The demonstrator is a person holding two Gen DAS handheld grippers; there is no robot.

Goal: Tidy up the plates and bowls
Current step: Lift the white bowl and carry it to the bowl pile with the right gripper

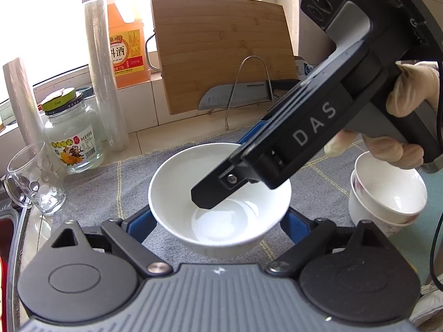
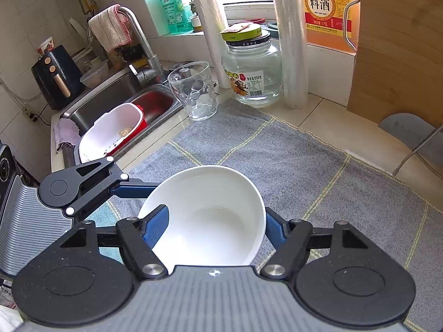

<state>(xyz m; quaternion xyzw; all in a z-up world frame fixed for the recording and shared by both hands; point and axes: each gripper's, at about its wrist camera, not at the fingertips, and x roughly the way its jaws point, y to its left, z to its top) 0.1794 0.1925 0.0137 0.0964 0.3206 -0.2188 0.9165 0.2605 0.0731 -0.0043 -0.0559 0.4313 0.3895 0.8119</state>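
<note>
White porcelain, the bowl [image 2: 210, 215] sits on the grey mat [image 2: 318, 166] between the spread fingers of both tongs: the left gripper [image 1: 218, 225] straddles its base unclenched, while the right gripper [image 2: 217, 229] has one finger inside the rim, not yet closed.

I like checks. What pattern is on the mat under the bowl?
Grey mat with pale yellow checked lines, clearest in the right wrist view.

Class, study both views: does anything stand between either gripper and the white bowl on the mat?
Nothing visible does. The left gripper has its fingers on either side of the bowl. The right gripper straddles the rim, one finger inside and the other outside. The glass and jar stand off to the side.
</note>
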